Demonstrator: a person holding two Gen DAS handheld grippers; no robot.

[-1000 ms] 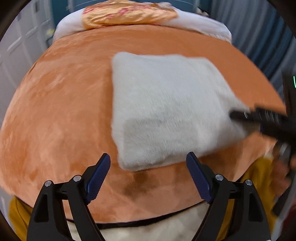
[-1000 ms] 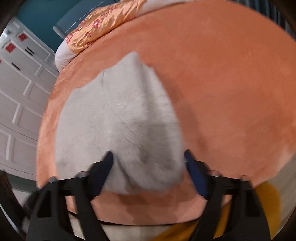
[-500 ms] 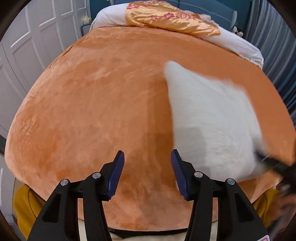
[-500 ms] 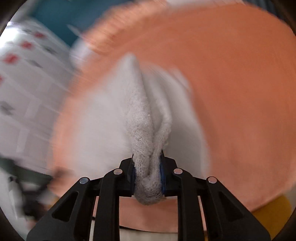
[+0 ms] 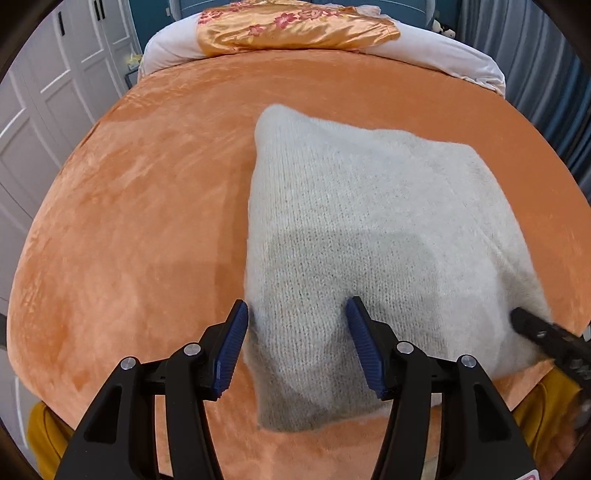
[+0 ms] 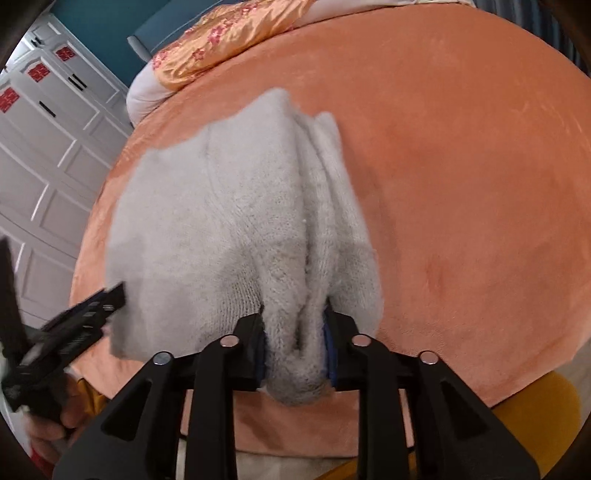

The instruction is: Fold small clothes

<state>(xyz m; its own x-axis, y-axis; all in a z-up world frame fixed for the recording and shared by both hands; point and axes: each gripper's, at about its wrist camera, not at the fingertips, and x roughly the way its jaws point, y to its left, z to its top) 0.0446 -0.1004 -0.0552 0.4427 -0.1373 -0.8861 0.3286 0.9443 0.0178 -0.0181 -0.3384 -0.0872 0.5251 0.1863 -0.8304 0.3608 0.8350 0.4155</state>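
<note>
Both fisheye views are evenly and softly lit, with no glare. Straight lines bow hard toward the dark round borders, so the wardrobe doors [image 5: 55, 122] curve. A soft grey shadow falls across the near half of the knitted garment [image 5: 369, 229], and a fainter one darkens the orange blanket [image 5: 147, 221] beside it. In the right wrist view the left gripper [image 6: 92, 306] is smeared by motion blur; the knit stitches stay sharp.

1. A bed [image 5: 147, 221] under a plush orange blanket filled the room's middle.
2. A gold floral pillow [image 5: 295, 27] lay on white bedding [image 5: 443, 55] at its head.
3. White panelled wardrobe doors [image 5: 44, 110] stood left.
4. A teal wall [image 6: 103, 22] rose behind, with grey-blue curtains [image 5: 535, 74] right.
</note>
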